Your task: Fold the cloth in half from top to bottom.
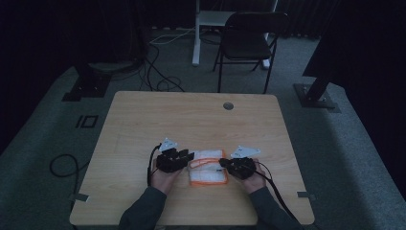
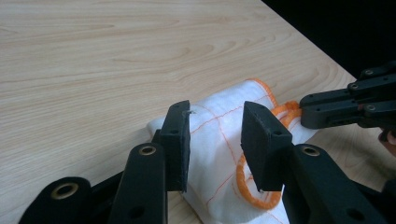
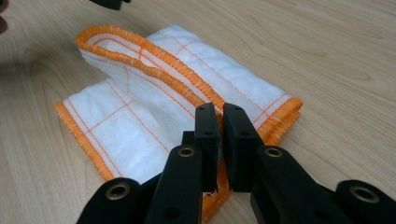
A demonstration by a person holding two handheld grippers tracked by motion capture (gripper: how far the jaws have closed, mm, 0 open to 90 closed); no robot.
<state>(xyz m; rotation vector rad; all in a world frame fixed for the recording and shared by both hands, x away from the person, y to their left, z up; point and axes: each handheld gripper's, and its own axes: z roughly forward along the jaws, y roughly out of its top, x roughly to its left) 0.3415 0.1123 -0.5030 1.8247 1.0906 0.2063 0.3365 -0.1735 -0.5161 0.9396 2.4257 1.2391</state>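
A folded white cloth with orange edging (image 1: 207,167) lay on the desk (image 1: 143,124) in the lower middle of the high view. The left hand-held gripper (image 2: 215,140) stood with jaws apart over the cloth, not pressing it. The right hand-held gripper (image 3: 220,140) was clamped on the cloth's orange hem.

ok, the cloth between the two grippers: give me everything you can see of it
The cloth is white, soft-looking woven fabric with thin orange grid lines and a thick orange stitched hem. It lies folded into a rough rectangle near the front edge of the wooden table, flat except one hemmed edge that rises in a loop. The right gripper is pinched shut on the hem at one end. The left gripper is open, its jaws either side of the other end, not pressing it.
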